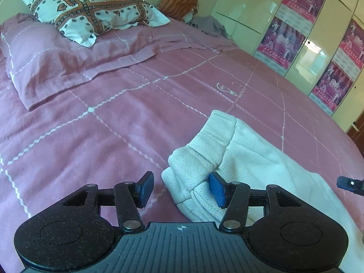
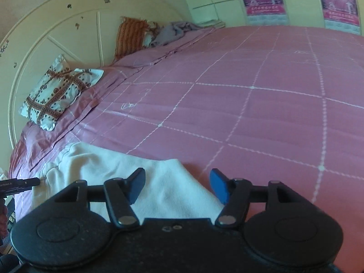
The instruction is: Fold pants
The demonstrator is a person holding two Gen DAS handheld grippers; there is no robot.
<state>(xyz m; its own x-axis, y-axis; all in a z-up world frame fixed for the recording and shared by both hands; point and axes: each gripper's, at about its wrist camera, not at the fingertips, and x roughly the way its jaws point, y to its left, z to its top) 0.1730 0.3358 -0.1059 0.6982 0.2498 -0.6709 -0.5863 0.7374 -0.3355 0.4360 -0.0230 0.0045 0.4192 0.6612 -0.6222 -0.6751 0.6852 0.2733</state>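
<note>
Soft, light, floppy white pants (image 1: 238, 154); best pinched at thick cuff between released left tongs (image 1: 180, 190); right tongs (image 2: 177, 186) released too

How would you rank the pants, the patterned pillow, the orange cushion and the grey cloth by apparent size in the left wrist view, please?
1. pants, though they lie nearest the camera, which enlarges them
2. patterned pillow
3. orange cushion and grey cloth: both far and partly hidden, too alike to rank
</note>
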